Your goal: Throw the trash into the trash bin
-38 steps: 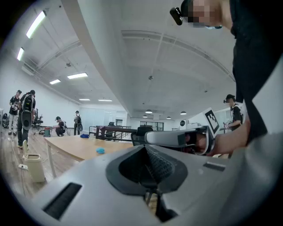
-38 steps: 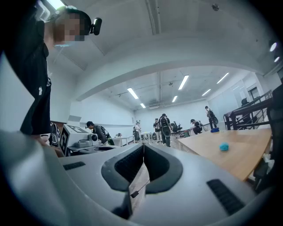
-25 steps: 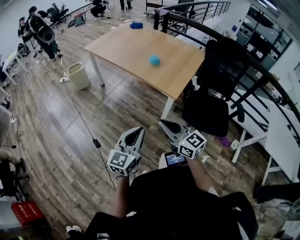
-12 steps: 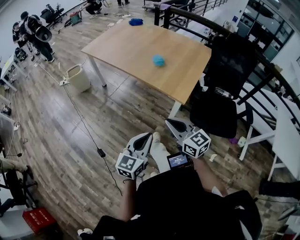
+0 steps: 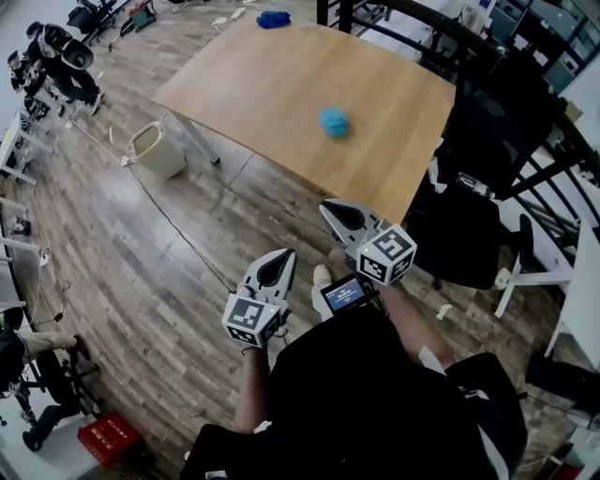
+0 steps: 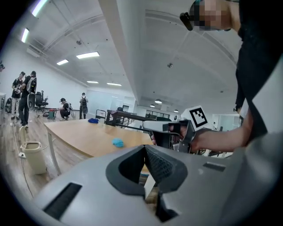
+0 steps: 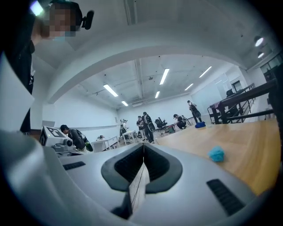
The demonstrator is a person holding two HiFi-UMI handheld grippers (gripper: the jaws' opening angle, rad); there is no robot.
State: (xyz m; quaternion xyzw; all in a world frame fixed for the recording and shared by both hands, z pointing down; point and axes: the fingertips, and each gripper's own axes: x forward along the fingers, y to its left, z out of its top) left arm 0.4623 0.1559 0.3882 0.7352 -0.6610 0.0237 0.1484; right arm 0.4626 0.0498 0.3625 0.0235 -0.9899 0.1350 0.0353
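A crumpled blue ball of trash (image 5: pixel 334 122) lies on the wooden table (image 5: pixel 272 84), toward its right side. It also shows as the blue ball (image 6: pixel 117 142) in the left gripper view and the blue ball (image 7: pixel 216 153) in the right gripper view. The cream trash bin (image 5: pixel 156 150) stands on the floor by the table's left leg. My right gripper (image 5: pixel 332 208) is shut and empty, its tip at the table's near edge. My left gripper (image 5: pixel 281 257) hangs lower left over the floor, jaws together with nothing in them.
A black office chair (image 5: pixel 469 225) stands right of the table, with a dark railing behind it. A cable (image 5: pixel 178 234) runs across the wood floor from the bin. A second blue thing (image 5: pixel 274 18) lies at the table's far edge. People stand far left.
Both grippers and the head camera have come forward toward the table. The right gripper's tip went from over the floor to the table's near edge. The jaws stayed together.
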